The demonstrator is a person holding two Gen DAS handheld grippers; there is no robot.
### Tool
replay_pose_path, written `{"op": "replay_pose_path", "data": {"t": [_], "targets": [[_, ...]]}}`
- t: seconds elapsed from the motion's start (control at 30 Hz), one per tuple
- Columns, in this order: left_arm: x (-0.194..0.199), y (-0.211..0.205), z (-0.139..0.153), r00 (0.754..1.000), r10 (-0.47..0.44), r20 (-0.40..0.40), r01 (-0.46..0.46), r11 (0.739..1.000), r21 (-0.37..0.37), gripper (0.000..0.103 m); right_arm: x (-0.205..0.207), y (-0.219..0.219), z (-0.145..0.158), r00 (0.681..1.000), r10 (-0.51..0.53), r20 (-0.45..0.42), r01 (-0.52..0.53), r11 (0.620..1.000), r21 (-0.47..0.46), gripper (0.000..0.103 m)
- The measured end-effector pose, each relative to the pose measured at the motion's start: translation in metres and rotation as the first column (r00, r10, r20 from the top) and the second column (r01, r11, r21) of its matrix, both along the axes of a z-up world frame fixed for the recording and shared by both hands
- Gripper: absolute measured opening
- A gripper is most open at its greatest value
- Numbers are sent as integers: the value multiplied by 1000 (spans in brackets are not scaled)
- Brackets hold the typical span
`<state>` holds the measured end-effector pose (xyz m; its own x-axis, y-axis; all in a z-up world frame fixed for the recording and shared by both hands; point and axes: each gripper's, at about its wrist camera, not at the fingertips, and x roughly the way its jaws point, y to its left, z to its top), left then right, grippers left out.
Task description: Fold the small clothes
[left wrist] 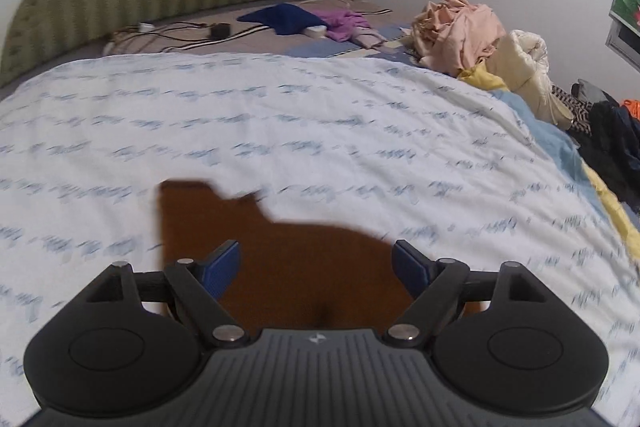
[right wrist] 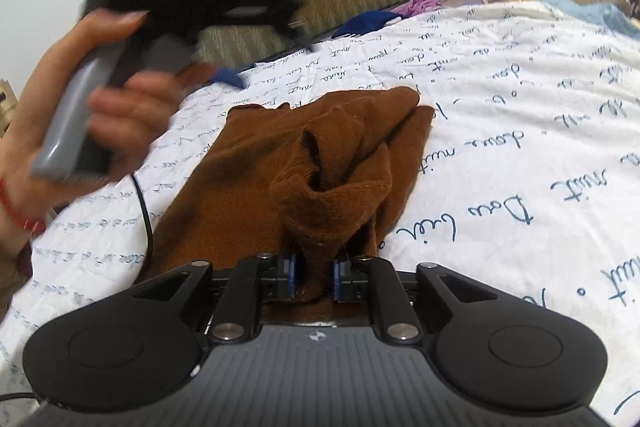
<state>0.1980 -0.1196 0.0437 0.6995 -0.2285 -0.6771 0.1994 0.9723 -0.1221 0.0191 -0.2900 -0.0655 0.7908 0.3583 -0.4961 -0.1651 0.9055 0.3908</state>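
Mid-fold: the right gripper [right wrist: 315, 277] pinches a bunched fold of the brown garment [right wrist: 248, 179]; the left gripper [left wrist: 316, 263] hangs wide open above it, empty. Next, lay that fold flat on the garment.

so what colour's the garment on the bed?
Rust brown, plain knit garment, no pattern. Sharpest in the right wrist view; the left wrist view is blurred.

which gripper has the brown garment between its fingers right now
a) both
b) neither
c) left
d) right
d: in the right wrist view a bunched fold of the brown garment sits pinched in the right gripper, while the left gripper stands wide open above the cloth with nothing between its fingers.
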Motion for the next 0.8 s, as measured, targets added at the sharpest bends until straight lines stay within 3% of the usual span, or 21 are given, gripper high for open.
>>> {"op": "replay_pose_path", "data": {"t": [0.1, 0.2, 0.27, 0.37, 0.5, 0.67, 0.8], "targets": [[-38, 29, -6, 999, -24, 47, 23, 999, 35, 83, 0, -11, 1, 1000, 10, -18, -8, 996, 83, 28], [-82, 48, -15, 991, -52, 120, 36, 991, 129, 83, 5, -28, 1, 999, 15, -49, -3, 975, 223, 41], [-107, 58, -23, 988, -79, 131, 57, 984, 167, 83, 7, -38, 3, 998, 16, -61, 4, 950, 314, 49], [-138, 71, -33, 985, -118, 126, 96, 981, 168, 83, 9, -48, 9, 999, 5, -52, 15, 927, 374, 57], [-168, 82, -48, 981, -164, 103, 149, 979, 142, 84, 13, -56, 14, 998, -20, -56, 41, 918, 395, 58], [-188, 81, -68, 974, -202, 108, 176, 961, 212, 84, 16, -53, 11, 996, -30, -81, 58, 926, 373, 58], [-185, 79, -72, 977, -171, 131, 133, 958, 256, 84, 13, -42, 14, 997, -29, -71, 49, 949, 310, 58]]}}
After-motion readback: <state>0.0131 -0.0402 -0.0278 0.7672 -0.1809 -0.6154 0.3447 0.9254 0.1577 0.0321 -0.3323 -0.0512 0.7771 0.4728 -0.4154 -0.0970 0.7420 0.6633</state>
